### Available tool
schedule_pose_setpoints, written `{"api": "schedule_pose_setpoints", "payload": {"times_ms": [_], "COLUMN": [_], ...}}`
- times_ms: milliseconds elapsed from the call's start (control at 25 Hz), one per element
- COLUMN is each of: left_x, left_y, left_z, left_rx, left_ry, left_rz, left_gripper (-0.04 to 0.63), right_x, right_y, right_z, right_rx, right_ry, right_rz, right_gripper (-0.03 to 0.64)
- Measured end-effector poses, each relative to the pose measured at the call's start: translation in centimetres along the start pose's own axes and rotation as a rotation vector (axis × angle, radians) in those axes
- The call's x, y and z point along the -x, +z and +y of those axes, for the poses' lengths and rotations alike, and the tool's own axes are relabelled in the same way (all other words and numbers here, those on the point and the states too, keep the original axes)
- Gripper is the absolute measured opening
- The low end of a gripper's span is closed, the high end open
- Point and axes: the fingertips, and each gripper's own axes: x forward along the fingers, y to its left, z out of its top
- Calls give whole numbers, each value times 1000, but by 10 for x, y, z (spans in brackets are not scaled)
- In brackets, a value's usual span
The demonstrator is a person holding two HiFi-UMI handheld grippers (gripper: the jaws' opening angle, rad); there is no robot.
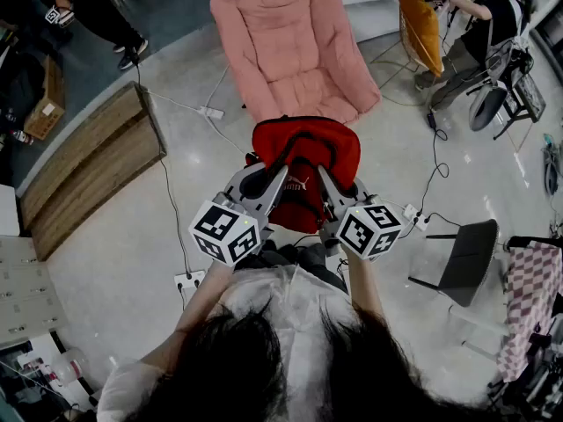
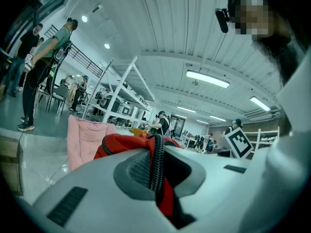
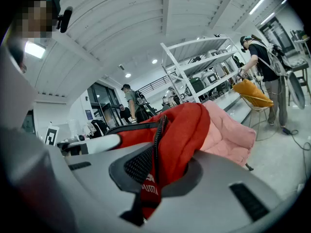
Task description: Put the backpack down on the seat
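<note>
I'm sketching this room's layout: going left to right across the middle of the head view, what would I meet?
Wooden platform → left tool → red backpack → right tool → dark chair → checked cloth.

A pale, glossy floor (image 1: 114,271) surrounds a stepped wooden platform (image 1: 92,165), and beyond the platform it turns dark teal (image 1: 176,7). Just right of the platform a white power strip (image 1: 211,112) lies on a cable. Well to its right stands a dark grey chair (image 1: 466,258), and farther back an orange chair (image 1: 420,20). Overhead, a white ribbed ceiling (image 2: 160,28) carries strip lights (image 2: 207,79) above white shelving (image 2: 119,93)
</note>
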Motion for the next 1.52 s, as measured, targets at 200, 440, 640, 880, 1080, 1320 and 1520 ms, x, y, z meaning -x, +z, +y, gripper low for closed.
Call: {"api": "schedule_pose_setpoints", "payload": {"times_ms": [200, 440, 640, 880, 1080, 1320, 1520], "left_x": [5, 9, 11, 11, 4, -18, -52], "left_y": [1, 4, 3, 4, 2, -3, 0], "left_z": [0, 5, 10, 14, 16, 25, 36], "left_rx": [16, 17, 15, 17, 32, 51, 51], "left_ry": [-16, -51, -86, -117, -126, -122, -95], "left_rz": [-2, 2, 12, 30, 41, 57, 59], "left_gripper": [40, 40, 40, 40, 40, 40, 40], "right_x": [0, -1, -4, -5, -6, -18, -37], "right_y": [-1, -2, -6, -9, -9, -5, 9], "right_z": [4, 10, 11, 12, 7, -15, -46], "right_rx": [2, -8, -15, -22, -29, -33, -36], "right_ry": [-15, -35, -64, -95, -108, -113, -86], "right_rz": [-6, -24, -46, -50, -41, -30, -18], "right_gripper": [49, 49, 49, 49, 49, 49, 49]}}
